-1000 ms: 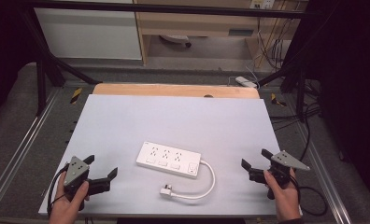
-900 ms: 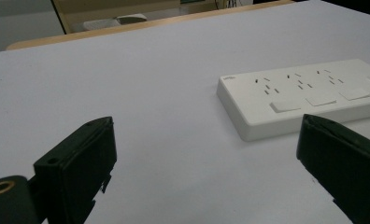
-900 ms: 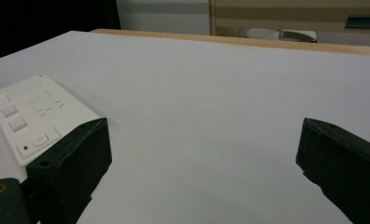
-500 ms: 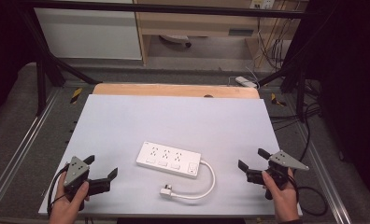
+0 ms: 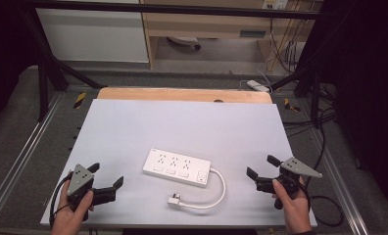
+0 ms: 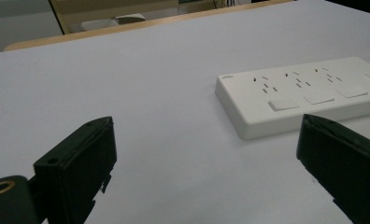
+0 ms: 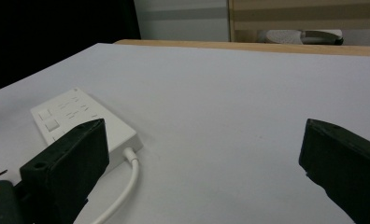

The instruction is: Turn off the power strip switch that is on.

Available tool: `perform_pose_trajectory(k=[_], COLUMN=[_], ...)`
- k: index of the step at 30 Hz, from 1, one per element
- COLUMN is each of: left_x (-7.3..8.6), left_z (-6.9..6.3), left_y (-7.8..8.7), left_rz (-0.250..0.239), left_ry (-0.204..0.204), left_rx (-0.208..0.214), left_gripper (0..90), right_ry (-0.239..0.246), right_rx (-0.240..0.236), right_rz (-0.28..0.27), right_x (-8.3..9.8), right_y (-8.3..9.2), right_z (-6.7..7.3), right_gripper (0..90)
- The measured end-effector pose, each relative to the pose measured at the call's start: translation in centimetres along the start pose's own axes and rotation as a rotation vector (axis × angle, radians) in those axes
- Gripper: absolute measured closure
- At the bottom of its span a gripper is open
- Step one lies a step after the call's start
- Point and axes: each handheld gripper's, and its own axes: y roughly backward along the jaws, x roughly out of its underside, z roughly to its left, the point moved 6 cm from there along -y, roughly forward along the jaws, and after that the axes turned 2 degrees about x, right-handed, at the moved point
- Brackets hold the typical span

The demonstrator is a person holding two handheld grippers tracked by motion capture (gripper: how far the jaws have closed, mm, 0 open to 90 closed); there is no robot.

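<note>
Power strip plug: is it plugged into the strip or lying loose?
Loose. The plug lies on the table at the cord's end, in front of the strip.

Strip [image 5: 177,168]: white, with grey slot marks and pale switches. Cord [image 5: 216,193]: white, ending in a white plug [image 5: 174,199] with metal prongs. Table [image 5: 182,122]: plain pale grey, with a wood-coloured far edge. Gripper jaws: black. Gripper plates: grey.

Table [image 5: 182,117] bright w/ soft light from above; room around it dark. Close black jaws look blurry, pics grainy.
</note>
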Motion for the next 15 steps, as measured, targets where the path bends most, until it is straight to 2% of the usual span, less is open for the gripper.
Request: perform_pose_trajectory(k=[9,15], left_x=[0.0,0.1], left_z=[0.0,-0.1], left_y=[0.0,0.0], left_rz=[0.0,0.0], left_ry=[0.001,0.0], left_rx=[0.0,0.001], left_gripper=[4.8,4.8], right_ry=[0.018,0.03], right_rx=[-0.008,-0.023], right_rz=[-0.005,0.012], right_x=[-0.8,-1.4], right_y=[-0.3,-0.8], right_z=[1.2,1.9], right_gripper=[1.7,2.0])
